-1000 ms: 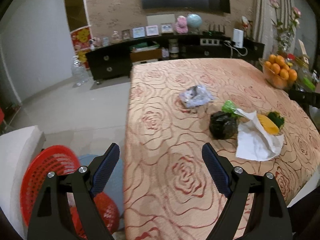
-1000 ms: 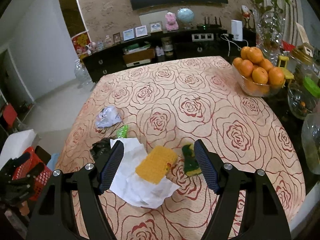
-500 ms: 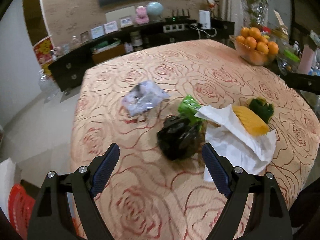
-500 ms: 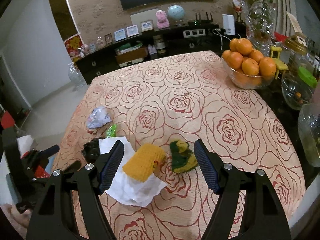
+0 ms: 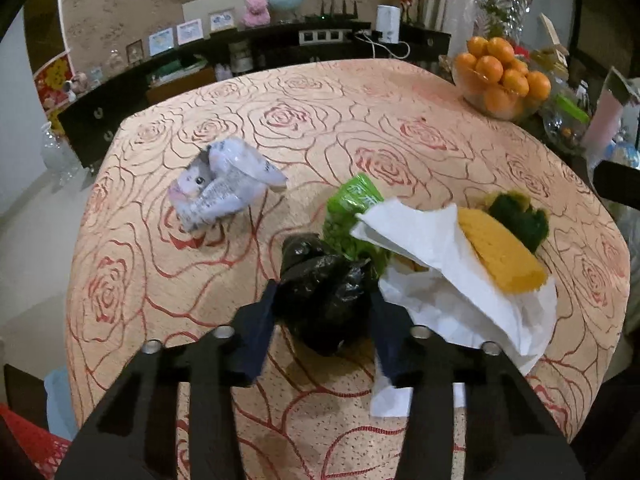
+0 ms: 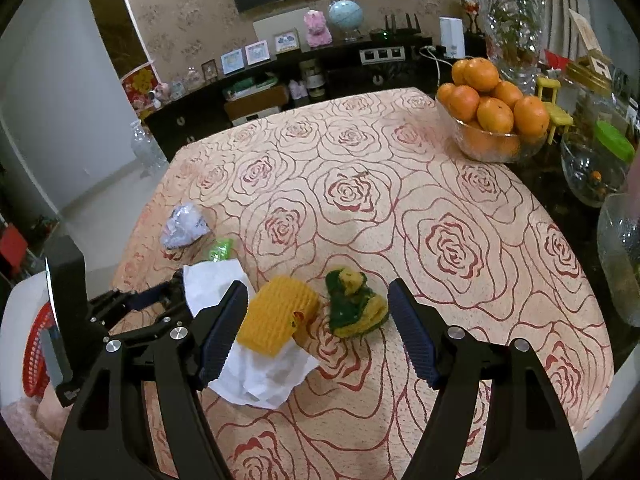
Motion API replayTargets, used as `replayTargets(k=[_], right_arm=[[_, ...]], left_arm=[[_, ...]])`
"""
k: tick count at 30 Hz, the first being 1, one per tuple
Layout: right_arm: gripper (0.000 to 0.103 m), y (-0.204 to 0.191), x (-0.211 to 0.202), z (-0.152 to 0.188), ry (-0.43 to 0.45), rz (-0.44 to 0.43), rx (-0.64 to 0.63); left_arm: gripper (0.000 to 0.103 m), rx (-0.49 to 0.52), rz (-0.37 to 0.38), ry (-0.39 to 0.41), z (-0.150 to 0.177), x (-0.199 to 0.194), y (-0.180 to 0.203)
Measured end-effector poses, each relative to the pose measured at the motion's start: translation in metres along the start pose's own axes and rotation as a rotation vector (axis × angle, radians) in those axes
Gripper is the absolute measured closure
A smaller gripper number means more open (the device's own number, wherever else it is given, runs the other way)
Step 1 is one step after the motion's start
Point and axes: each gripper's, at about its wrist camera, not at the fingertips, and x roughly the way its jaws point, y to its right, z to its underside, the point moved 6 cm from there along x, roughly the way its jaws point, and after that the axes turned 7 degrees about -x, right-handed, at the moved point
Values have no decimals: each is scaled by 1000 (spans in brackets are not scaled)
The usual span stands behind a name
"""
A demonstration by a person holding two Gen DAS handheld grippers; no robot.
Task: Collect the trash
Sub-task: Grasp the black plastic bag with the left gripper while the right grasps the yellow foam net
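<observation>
A crumpled black plastic bag (image 5: pixel 316 268) lies on the rose-patterned tablecloth (image 5: pixel 400 140). My left gripper (image 5: pixel 324 304) straddles it, its jaws closing, and both pads touch the bag's sides. Behind the bag is a green wrapper (image 5: pixel 354 200), and to the right white paper (image 5: pixel 440 280) holds a yellow foam net (image 5: pixel 500 256) beside a green-yellow wad (image 5: pixel 516 216). A grey-white wrapper (image 5: pixel 220 188) lies apart at the left. My right gripper (image 6: pixel 316 292) hovers open above the yellow net (image 6: pixel 280 316) and the wad (image 6: pixel 354 308), holding nothing. The left gripper (image 6: pixel 160 300) shows at the paper's left edge.
A glass bowl of oranges (image 6: pixel 492 148) stands at the table's far right, with glass jars (image 6: pixel 592 176) beside it. A red basket (image 6: pixel 34 352) sits below the table's left edge. A dark sideboard (image 5: pixel 280 60) runs along the back wall.
My left gripper swung from over the red basket onto the table, came down on the black bag, and its jaws narrowed around it. The right gripper has hardly moved.
</observation>
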Motion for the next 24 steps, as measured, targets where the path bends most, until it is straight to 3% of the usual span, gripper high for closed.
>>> replayTargets(k=[5,14,24], right_arm=[[33,-1,9,5,-25,-41,22],[33,-29,28,7,-46,-150,13],[37,-45,59,13,-88,-175,-6]], left_arm=[[79,-16,24,10,2,-12,-1],[80,-68,40,66,4,-53,-15],[80,-68,0,120,14,-89,-29]])
